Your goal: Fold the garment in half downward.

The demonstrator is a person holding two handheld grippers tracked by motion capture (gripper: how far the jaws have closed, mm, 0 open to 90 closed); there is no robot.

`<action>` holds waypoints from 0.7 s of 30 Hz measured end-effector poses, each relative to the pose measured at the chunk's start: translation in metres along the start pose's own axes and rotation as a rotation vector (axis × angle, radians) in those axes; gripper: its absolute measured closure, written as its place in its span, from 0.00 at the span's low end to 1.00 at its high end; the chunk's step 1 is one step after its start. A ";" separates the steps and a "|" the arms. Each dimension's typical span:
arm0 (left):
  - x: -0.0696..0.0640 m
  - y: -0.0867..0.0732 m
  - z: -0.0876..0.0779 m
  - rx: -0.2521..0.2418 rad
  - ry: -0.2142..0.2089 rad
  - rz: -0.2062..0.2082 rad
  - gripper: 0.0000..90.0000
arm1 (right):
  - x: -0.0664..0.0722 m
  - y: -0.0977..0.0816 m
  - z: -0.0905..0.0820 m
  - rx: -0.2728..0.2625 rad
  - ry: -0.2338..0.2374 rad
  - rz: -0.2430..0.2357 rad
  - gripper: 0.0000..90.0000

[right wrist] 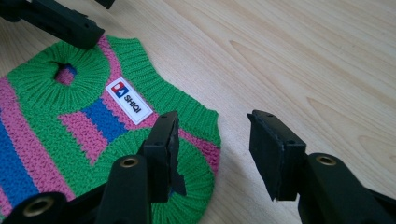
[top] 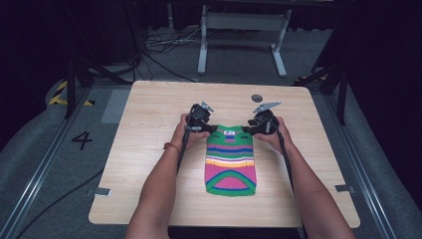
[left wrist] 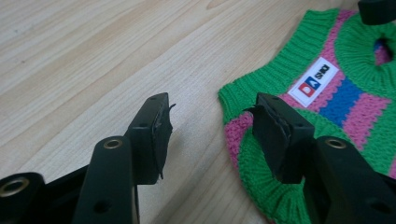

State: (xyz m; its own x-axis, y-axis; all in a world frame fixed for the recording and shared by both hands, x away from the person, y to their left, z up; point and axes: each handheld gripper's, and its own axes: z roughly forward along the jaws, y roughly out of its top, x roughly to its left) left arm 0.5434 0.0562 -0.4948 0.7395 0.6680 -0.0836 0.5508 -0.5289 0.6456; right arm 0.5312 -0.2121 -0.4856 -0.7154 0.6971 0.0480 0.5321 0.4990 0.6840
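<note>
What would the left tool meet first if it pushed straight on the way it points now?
Most likely the shoulder corner of the knitted sweater. The left tool stands open, one jaw over the green armhole edge, the other over bare table. Between the jaws lies mostly wood, so depth is uncertain.

"SHIQI" on sweater (right wrist: 56, 126) label (right wrist: 129, 101); "4" on floor (top: 81, 140).
</note>
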 end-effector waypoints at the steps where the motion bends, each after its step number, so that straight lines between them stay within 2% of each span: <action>1: 0.000 -0.001 0.002 0.000 0.008 -0.007 0.52 | 0.001 0.000 0.002 0.002 0.011 0.003 0.60; 5: 0.001 -0.004 0.005 -0.031 0.001 -0.053 0.49 | 0.001 -0.002 0.009 0.017 -0.002 0.025 0.62; 9: -0.002 -0.005 0.007 -0.028 -0.015 -0.052 0.51 | -0.001 -0.006 0.013 0.016 0.004 0.058 0.61; 11: -0.005 -0.004 0.008 -0.023 -0.021 -0.034 0.56 | -0.003 -0.008 0.014 0.016 0.022 0.077 0.64; 13: -0.006 -0.003 0.008 -0.021 -0.037 -0.023 0.62 | -0.004 -0.009 0.013 0.007 0.040 0.090 0.71; 15: -0.006 -0.003 0.008 -0.015 -0.060 -0.015 0.72 | -0.003 -0.008 0.014 0.009 0.060 0.086 0.79; 17: -0.008 -0.003 0.007 -0.010 -0.076 -0.007 0.78 | -0.002 -0.008 0.015 0.009 0.069 0.076 0.83; 21: -0.012 -0.001 0.007 -0.001 -0.063 0.028 0.88 | 0.000 -0.007 0.014 0.011 0.075 0.067 0.90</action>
State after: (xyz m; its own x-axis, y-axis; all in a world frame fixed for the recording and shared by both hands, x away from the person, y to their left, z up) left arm 0.5368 0.0449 -0.4992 0.7776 0.6185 -0.1135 0.5293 -0.5463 0.6491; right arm 0.5341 -0.2085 -0.5006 -0.7096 0.6890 0.1477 0.5845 0.4584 0.6695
